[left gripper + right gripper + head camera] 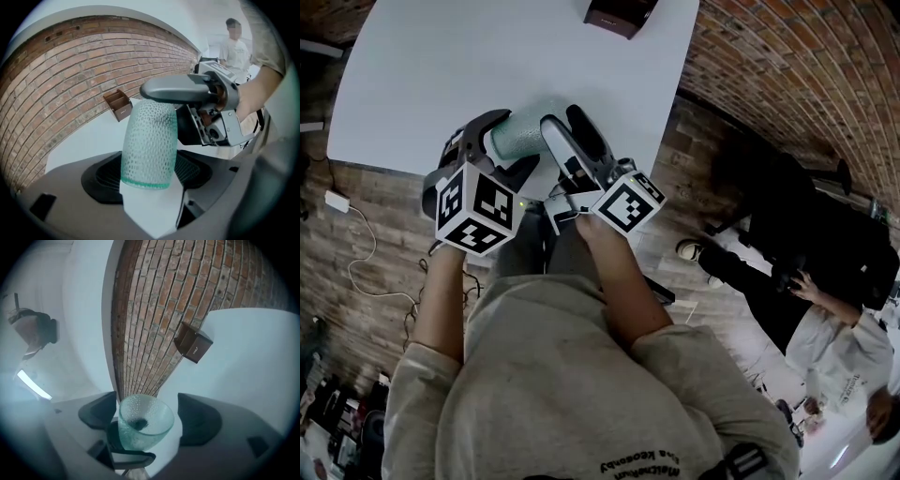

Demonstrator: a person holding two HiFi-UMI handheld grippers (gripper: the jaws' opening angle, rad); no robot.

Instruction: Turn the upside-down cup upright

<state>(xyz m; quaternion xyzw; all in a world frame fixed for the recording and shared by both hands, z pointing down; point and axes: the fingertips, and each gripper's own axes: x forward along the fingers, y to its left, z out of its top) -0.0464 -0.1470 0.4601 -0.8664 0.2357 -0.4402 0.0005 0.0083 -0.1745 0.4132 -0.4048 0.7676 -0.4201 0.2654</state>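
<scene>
Green cup (149, 145): sideways above table (441, 75) edge, seemingly mid-turn
Left gripper (149, 173): pinching it
Right gripper (147, 416): jaws spread round it
Remaining: set upright
</scene>
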